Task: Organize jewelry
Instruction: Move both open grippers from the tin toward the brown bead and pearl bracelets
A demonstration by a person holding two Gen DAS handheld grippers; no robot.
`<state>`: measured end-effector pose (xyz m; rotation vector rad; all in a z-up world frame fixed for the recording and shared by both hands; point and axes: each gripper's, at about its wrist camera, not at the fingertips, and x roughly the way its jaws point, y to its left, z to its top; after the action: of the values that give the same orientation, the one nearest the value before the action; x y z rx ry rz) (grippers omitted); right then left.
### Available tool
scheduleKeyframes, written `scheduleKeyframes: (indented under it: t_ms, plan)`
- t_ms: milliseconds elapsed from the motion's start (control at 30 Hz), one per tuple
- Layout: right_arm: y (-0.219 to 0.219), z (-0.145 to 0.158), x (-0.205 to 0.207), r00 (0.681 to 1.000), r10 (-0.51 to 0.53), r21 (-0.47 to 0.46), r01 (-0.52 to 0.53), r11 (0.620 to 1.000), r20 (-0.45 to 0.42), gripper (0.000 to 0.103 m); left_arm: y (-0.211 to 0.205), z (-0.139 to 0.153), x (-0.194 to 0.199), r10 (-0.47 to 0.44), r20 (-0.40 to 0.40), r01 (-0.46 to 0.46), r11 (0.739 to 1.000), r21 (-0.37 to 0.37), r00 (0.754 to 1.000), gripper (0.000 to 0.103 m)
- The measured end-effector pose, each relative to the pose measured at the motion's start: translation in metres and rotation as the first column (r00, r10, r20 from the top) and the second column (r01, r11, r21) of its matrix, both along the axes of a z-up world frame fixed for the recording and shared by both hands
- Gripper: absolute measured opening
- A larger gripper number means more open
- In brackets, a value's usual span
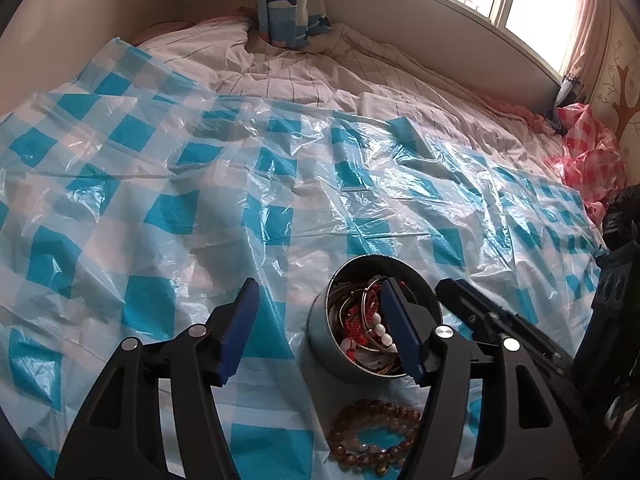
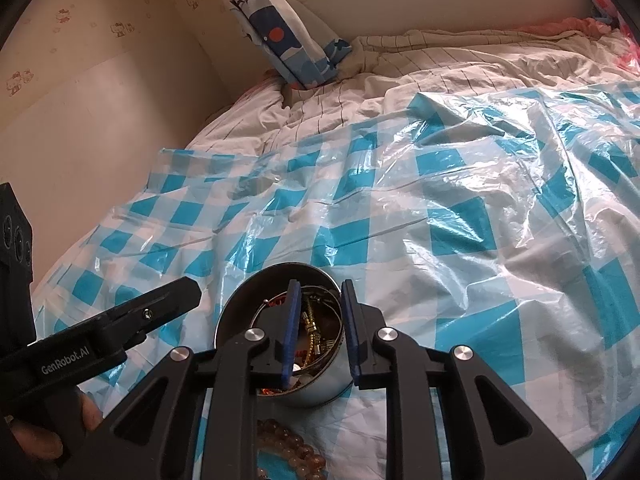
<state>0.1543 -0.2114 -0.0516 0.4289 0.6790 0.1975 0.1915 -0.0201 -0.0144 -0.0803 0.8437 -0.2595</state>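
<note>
A round metal tin full of bracelets and beads stands on the blue-checked plastic sheet; it also shows in the right wrist view. A brown bead bracelet lies on the sheet just in front of the tin, and shows in the right wrist view. My left gripper is open, its right finger over the tin's mouth, its left finger beside the tin. My right gripper is narrowly open over the tin, one finger inside the rim and one outside, holding nothing I can see.
The blue-checked plastic sheet covers a rumpled bed. A blue patterned pillow leans at the far wall. A pink checked bag lies at the right by the window. The other gripper's body is at the left.
</note>
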Motion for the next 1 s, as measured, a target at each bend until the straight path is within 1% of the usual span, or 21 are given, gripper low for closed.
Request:
scheduleKeyframes:
  t_ms: [100,333,433,500,533,633,800,933,967,1000]
  plan:
    - [-0.006,0.006,-0.007,1.0,-0.009,-0.005,0.009,1.0,0.008,0.022,0.003,0.0,-0.004,-0.013,0.0,0.013,1.0,0.008,1.0,0.06]
    - [-0.023,0.01,-0.026,0.999,-0.03,-0.004,0.03,1.0,-0.026,0.027,0.017,-0.007,-0.01,-0.067,-0.059,0.064,0.997,-0.054,0.996,0.06]
    - [-0.03,0.008,-0.032,0.998,-0.034,-0.005,0.034,0.999,-0.061,0.028,0.014,-0.01,-0.016,-0.101,-0.071,0.1,0.995,-0.023,0.992,0.06]
    - [-0.028,0.002,-0.034,0.995,-0.008,-0.014,0.007,1.0,-0.104,0.028,0.01,-0.013,-0.02,-0.136,-0.08,0.136,0.991,-0.005,0.987,0.06]
    - [-0.024,-0.002,-0.036,0.992,0.008,-0.034,-0.013,0.999,-0.129,0.028,0.007,-0.014,-0.023,-0.155,-0.084,0.157,0.987,0.015,0.984,0.06]
    - [-0.01,-0.008,-0.042,0.984,0.06,-0.066,-0.072,0.995,-0.169,0.028,0.003,-0.017,-0.03,-0.172,-0.081,0.178,0.981,0.073,0.982,0.06]
    - [0.025,-0.015,-0.048,0.963,0.18,-0.11,-0.205,0.973,-0.202,0.028,0.012,-0.016,-0.031,-0.151,-0.089,0.158,0.985,0.073,0.984,0.06]
    - [0.043,-0.026,-0.05,0.943,0.219,-0.15,-0.262,0.953,-0.251,0.028,0.021,-0.015,-0.028,-0.128,-0.095,0.134,0.989,0.059,0.987,0.06]
    - [0.046,-0.029,-0.05,0.94,0.217,-0.161,-0.264,0.951,-0.263,0.027,0.022,-0.015,-0.028,-0.127,-0.094,0.132,0.989,0.058,0.988,0.061]
    - [0.046,-0.032,-0.051,0.939,0.21,-0.169,-0.262,0.95,-0.274,0.017,0.022,-0.015,-0.029,-0.127,-0.093,0.133,0.989,0.058,0.988,0.061]
